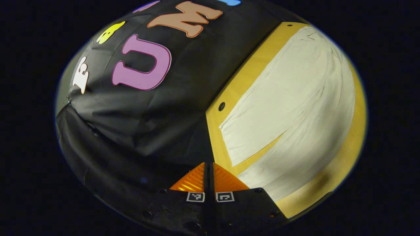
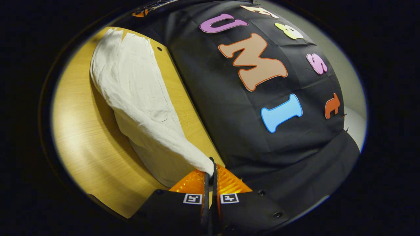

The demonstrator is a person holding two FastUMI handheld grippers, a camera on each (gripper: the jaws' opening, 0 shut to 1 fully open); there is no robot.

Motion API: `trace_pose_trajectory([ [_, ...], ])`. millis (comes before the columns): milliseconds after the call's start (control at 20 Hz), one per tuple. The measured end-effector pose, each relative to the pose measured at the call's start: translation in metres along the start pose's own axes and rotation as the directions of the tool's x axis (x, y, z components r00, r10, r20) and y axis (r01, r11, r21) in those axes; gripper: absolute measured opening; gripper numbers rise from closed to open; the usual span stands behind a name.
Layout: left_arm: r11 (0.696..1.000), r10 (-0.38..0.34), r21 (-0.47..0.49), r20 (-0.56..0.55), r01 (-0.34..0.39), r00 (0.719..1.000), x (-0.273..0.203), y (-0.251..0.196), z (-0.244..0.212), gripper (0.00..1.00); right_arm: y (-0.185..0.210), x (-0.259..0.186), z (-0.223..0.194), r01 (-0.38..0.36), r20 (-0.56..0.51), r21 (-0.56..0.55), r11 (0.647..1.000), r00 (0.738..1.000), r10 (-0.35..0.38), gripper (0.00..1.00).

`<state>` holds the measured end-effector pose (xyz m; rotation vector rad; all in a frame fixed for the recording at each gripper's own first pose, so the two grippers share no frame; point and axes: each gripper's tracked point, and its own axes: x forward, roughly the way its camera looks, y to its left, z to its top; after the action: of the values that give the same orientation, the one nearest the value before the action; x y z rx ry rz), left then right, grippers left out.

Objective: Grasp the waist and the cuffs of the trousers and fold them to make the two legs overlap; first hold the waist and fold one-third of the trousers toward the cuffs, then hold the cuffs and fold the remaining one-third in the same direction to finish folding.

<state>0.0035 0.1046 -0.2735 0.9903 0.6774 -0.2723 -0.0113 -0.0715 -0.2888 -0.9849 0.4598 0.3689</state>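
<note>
Left gripper point(image 1: 209, 168), left gripper view: fingers pressed together at 6 o'clock, nothing visible between them, tips over the table's near corner beside the booth's black cloth wall. Cream trousers point(image 1: 295, 108) spread flat on the yellow wooden table point(image 1: 229, 88), running from 5 o'clock up to 1 o'clock. Two legs split near the gripper, a wedge of bare table between them; nearer leg end just beside the fingertips at 5 o'clock, not touching. Cannot tell which end is waist and which is cuffs here.

Right gripper point(image 2: 210, 168), right gripper view: fingers clamped at 6 o'clock on a pinched corner of the trousers point(image 2: 137, 95). Fabric lifted from that pinch, sagging in a long drape toward 10 o'clock, far end ragged at 11 o'clock on the table point(image 2: 82, 131); a shadow under the raised part.

Handling, judged: thin, light, limp woven cloth, with creases, no stiffness, likely to droop and bunch from a single pinch. Best held at hemmed or banded edges, at two corners spread apart, for a straight fold line. Low slip risk in a firm pinch; main risk is dragging the whole garment across the smooth wood.
</note>
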Motion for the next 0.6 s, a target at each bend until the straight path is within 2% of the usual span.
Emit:
trace_pose_trajectory([
  [150, 0.993, -0.033, 0.110, 0.019, 0.031, 0.999, -0.002, -0.020, -0.008, 0.00, 0.004, 0.002, 0.000, -0.010, -0.010, -0.019, 1.000, 1.000, 0.009, 0.06],
  [300, 0.978, -0.136, 0.163, 0.010, 0.133, 0.991, -0.005, -0.048, -0.023, 0.00, 0.007, 0.004, -0.003, -0.022, -0.015, -0.029, 0.999, 1.000, 0.022, 0.06],
  [400, 0.965, -0.186, 0.188, -0.014, 0.185, 0.982, -0.010, -0.071, -0.037, 0.24, 0.011, 0.004, -0.003, -0.030, -0.013, -0.037, 0.999, 0.999, 0.030, 0.06],
  [450, 0.957, -0.204, 0.207, -0.029, 0.205, 0.979, -0.011, -0.080, -0.044, 0.46, 0.013, 0.004, -0.003, -0.035, -0.012, -0.042, 0.999, 0.999, 0.034, 0.06],
  [500, 0.949, -0.222, 0.223, -0.039, 0.225, 0.974, -0.012, -0.089, -0.049, 0.50, 0.014, 0.005, -0.003, -0.040, -0.012, -0.045, 0.998, 0.999, 0.040, 0.06],
  [550, 0.940, -0.243, 0.234, -0.047, 0.247, 0.969, -0.014, -0.100, -0.052, 0.71, 0.015, 0.006, -0.002, -0.045, -0.012, -0.047, 0.998, 0.999, 0.045, 0.06],
  [600, 0.931, -0.269, 0.242, -0.053, 0.274, 0.962, -0.016, -0.112, -0.056, 0.76, 0.017, 0.006, -0.003, -0.048, -0.012, -0.051, 0.998, 0.999, 0.048, 0.06],
])
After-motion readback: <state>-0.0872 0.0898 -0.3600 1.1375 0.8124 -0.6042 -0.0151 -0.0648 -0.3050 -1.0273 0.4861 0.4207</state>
